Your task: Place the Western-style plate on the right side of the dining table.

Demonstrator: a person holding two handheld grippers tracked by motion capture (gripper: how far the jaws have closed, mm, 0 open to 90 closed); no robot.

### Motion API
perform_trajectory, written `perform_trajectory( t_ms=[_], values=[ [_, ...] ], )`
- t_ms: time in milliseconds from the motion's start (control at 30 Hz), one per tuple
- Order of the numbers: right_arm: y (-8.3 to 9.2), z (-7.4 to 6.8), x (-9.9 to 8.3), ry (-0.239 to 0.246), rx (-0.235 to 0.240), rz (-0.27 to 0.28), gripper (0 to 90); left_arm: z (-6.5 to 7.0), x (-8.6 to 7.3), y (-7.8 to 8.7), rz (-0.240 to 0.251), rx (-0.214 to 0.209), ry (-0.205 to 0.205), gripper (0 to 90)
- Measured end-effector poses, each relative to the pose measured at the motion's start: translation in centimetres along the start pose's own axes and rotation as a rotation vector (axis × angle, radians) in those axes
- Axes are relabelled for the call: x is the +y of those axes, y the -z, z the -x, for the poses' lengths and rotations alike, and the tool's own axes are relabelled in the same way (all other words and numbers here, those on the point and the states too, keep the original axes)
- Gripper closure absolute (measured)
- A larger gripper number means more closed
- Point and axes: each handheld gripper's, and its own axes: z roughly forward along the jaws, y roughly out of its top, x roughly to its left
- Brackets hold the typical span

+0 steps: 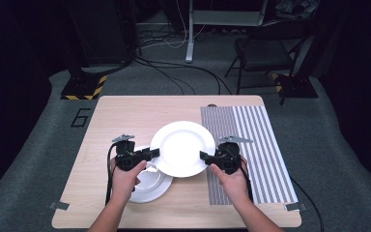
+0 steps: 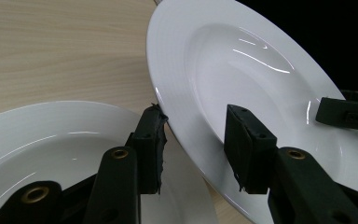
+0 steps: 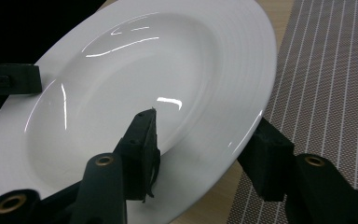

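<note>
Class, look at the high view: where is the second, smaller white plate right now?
The smaller plate lies on the wooden table, left of centre near the front edge, under the left gripper and partly overlapped by the larger plate.

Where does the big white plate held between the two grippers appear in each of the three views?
High view: the big plate is at the table centre, between both grippers.
Left gripper view: it fills the upper right, rim between the jaws.
Right gripper view: it fills the upper left, rim between the jaws.
Shared landmark: the pale wooden table.
</note>
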Motion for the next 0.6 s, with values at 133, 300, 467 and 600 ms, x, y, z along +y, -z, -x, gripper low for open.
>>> perform_trajectory(
  t_ms=[133, 300, 467, 600],
  values=[
    [0.8, 0.8, -0.2, -0.013, -0.026, 0.015, 49.5, 0.6, 0.3, -1.1, -0.016, -0.019, -0.014, 58.5],
    [1.6, 1.6, -0.4, -0.028, -0.048, 0.029, 49.9, 1.3, 0.6, -2.1, -0.028, -0.039, -0.031, 58.4],
    [2.5, 2.3, -0.8, -0.043, -0.069, 0.05, 49.9, 2.1, 0.9, -3.1, -0.035, -0.057, -0.044, 58.6],
    [3.2, 2.8, -1.2, -0.045, -0.086, 0.057, 50.0, 2.6, 1.0, -3.6, -0.04, -0.065, -0.059, 58.8]
  ],
)
